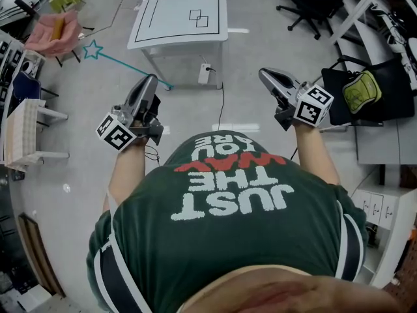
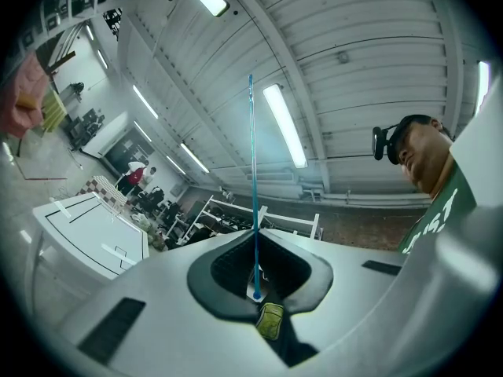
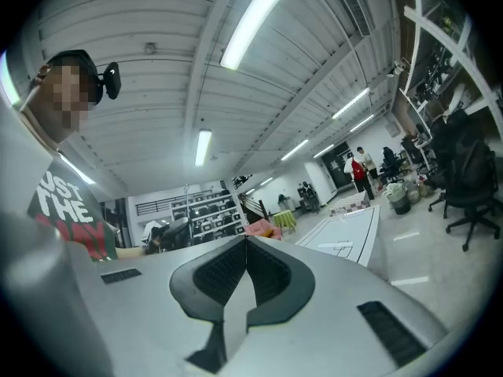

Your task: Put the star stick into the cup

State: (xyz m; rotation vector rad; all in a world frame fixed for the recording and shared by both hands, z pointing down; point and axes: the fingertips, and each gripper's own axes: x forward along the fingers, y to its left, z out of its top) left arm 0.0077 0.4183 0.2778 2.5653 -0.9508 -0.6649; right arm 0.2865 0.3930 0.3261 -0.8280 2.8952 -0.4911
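The star stick (image 1: 127, 66) is a thin teal rod with an outlined star (image 1: 92, 49) at its far left end. My left gripper (image 1: 154, 78) is shut on the rod near its other end, so the rod lies crosswise to the jaws. In the left gripper view the rod (image 2: 252, 187) rises straight up from between the closed jaws of the left gripper (image 2: 255, 293), and the star is out of sight. My right gripper (image 1: 263, 73) is held out level on the right, and in its own view the right gripper (image 3: 245, 242) is shut on nothing. No cup shows in any view.
A white table (image 1: 179, 12) with black outlines stands ahead on the grey floor. To the left are a pink seat (image 1: 55, 34) and a white rack (image 1: 23, 135). Office chairs (image 1: 313, 5) and a black bag (image 1: 361, 90) are on the right. The person's green shirt (image 1: 221, 220) fills the foreground.
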